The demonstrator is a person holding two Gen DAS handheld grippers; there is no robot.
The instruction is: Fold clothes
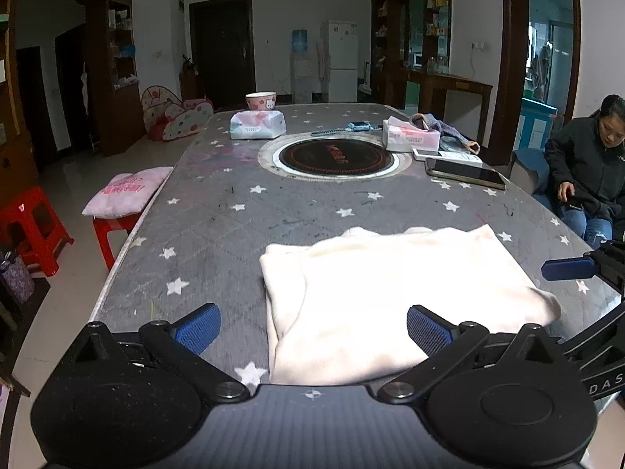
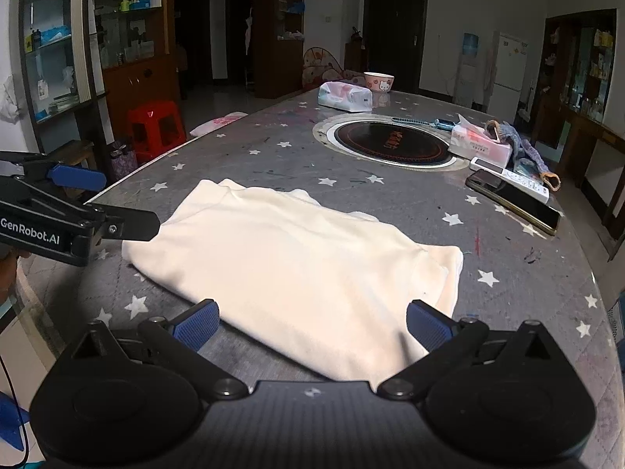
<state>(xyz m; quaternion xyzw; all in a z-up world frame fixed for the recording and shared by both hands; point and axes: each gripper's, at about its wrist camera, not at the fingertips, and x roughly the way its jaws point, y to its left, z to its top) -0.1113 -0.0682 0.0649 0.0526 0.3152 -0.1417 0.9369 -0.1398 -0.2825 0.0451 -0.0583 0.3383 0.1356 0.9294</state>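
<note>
Cream garment point(image 1: 390, 293): folded into a rectangle, lying flat on the near end of the star-patterned grey table point(image 1: 234, 211). Left gripper point(image 1: 312, 328): fingers spread wide, holding nothing, above the garment's near left edge. Right gripper point(image 2: 312, 324): fingers likewise spread, holding nothing, above the near right corner.
</note>
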